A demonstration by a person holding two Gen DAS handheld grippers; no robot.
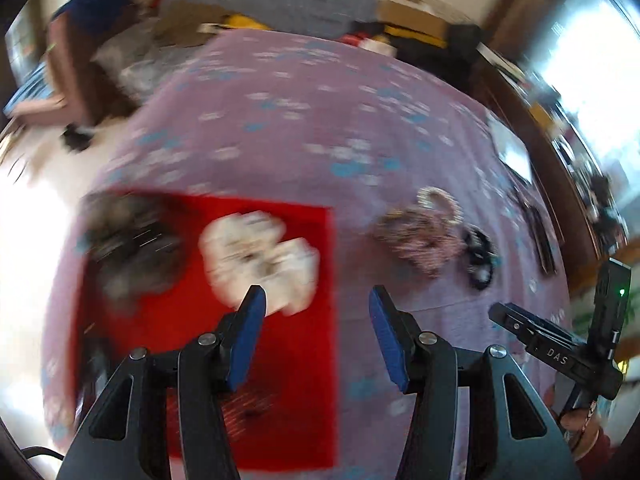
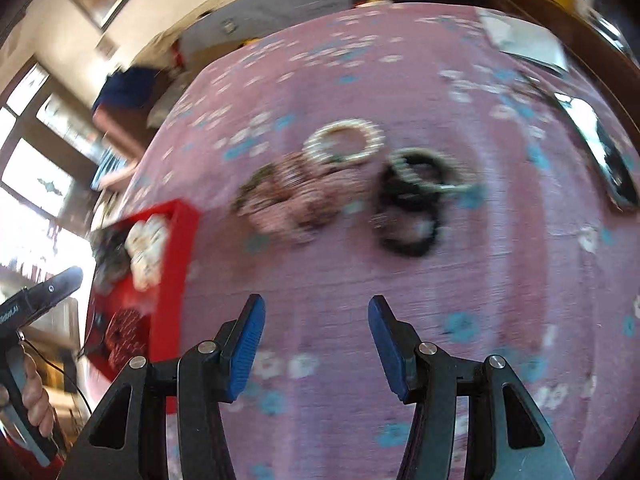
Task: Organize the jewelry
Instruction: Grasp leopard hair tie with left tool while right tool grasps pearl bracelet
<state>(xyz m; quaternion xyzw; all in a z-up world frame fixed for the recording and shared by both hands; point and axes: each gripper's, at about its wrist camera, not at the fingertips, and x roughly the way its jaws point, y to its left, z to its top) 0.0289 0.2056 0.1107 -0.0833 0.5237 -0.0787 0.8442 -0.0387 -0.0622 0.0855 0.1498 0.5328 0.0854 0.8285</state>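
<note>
A red box (image 1: 296, 360) lies on the pink flowered tablecloth (image 1: 288, 128). In it are a white bead piece (image 1: 260, 256) and a dark bead piece (image 1: 128, 240). My left gripper (image 1: 316, 312) is open and empty above the box's right edge. A pile of bangles lies on the cloth to the right: a pink one (image 2: 296, 196), a pearl one (image 2: 344, 146) and black ones (image 2: 412, 216). My right gripper (image 2: 316, 316) is open and empty, short of that pile. The red box (image 2: 176, 264) shows at its left. Both views are blurred.
A white paper (image 2: 524, 40) and a dark flat object (image 2: 608, 160) lie near the table's far right edge. Boxes and clutter stand beyond the table's far edge. The right gripper's body (image 1: 560, 344) shows at the right of the left wrist view.
</note>
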